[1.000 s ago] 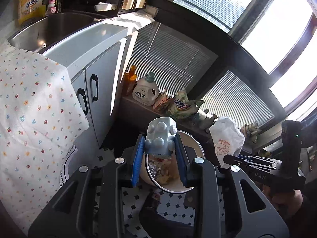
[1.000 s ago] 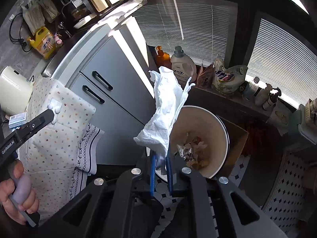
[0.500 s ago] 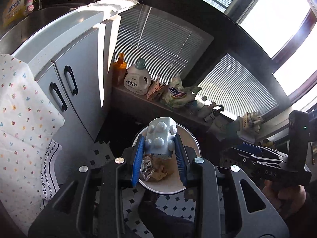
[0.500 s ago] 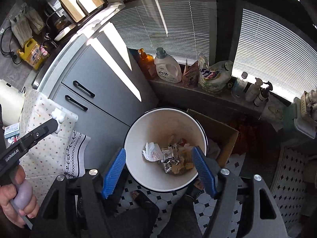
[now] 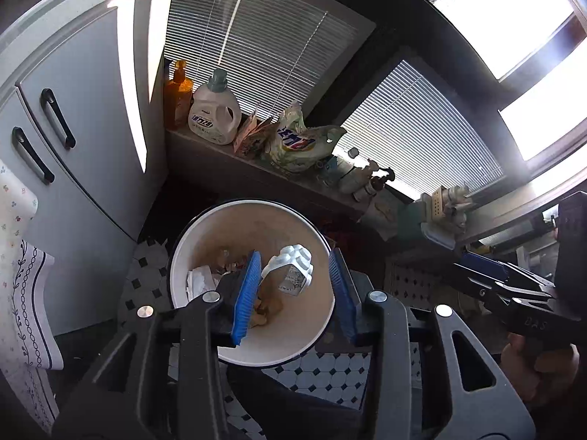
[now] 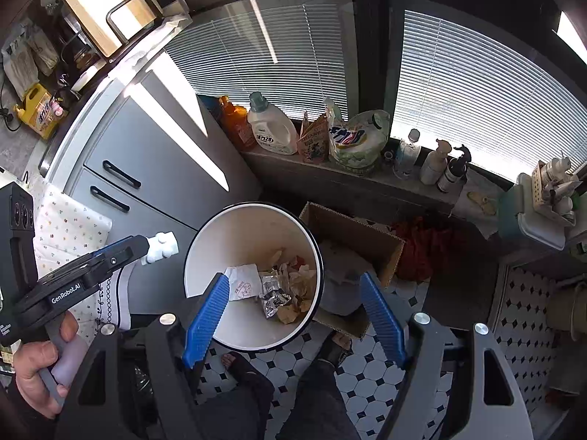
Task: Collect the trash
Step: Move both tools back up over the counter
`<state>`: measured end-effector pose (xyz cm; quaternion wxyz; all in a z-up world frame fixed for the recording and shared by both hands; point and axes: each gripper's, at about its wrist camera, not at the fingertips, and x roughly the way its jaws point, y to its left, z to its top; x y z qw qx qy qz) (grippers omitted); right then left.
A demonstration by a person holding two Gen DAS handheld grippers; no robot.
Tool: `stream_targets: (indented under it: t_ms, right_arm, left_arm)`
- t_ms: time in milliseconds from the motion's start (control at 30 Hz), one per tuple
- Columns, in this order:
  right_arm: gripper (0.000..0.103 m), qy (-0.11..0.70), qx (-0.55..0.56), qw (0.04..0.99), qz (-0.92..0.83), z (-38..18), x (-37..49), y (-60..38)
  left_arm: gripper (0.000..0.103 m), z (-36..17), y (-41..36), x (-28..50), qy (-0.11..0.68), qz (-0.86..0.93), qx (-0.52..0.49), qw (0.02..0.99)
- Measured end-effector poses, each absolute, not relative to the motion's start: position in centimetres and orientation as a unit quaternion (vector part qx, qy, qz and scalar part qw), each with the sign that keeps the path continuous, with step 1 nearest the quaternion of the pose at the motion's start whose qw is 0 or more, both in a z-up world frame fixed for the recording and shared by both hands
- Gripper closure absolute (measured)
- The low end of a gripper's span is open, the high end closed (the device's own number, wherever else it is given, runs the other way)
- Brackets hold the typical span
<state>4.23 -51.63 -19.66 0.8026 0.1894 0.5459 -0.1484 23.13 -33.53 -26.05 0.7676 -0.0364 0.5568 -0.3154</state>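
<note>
A white trash bin (image 5: 253, 202) with a dark rim stands on the tiled floor, holding crumpled wrappers and paper. My left gripper (image 5: 293, 297) hangs over it with its jaws opening. A white knobbed plastic piece (image 5: 293, 271) sits tilted and loose between the blue pads, with a gap on its right side. In the right wrist view the same piece (image 6: 161, 248) shows at the tip of the left gripper (image 6: 110, 256), left of the bin (image 6: 253, 204). My right gripper (image 6: 293, 315) stands open and empty above the bin. A white tissue (image 6: 240, 282) lies inside.
A cardboard box (image 6: 352, 231) stands right of the bin. Behind it, a low window ledge carries detergent bottles (image 6: 271, 128) and bags. Grey cabinet doors (image 6: 146, 168) and a floral cloth (image 6: 69, 227) are to the left. A person's feet (image 6: 234, 361) are just before the bin.
The right jaws opened and the tissue dropped into the bin. The left gripper came down over the bin, its jaws widened and the white piece tipped loose between them.
</note>
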Motion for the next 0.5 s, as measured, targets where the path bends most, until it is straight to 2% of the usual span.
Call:
stream_targets:
  t_ms: [33,300,367,500]
  right_arm:
    - [0.03,0.546,0.19,0.803,-0.148,-19.7,4.2,-51.9]
    - [0.028,0.545,0.184,0.809,-0.122,-19.8,5.7,-50.6]
    - [0.025,0.542,0.179,0.813,-0.113,-19.5,6.6,-49.6]
    - [0.019,0.533,0.17,0.824,-0.089,-18.6,8.5,-47.2]
  left_arm:
    - [0.045,-25.8,-33.8,23.1,0.553,-0.314,-0.037,0.771]
    - [0.024,-23.9,-31.6,23.3,0.528,-0.289,-0.038,0.798]
    - [0.019,-23.4,-30.0,23.5,0.523,-0.273,-0.042,0.806]
    - [0.017,-22.3,-26.1,23.8,0.514,-0.23,-0.056,0.824]
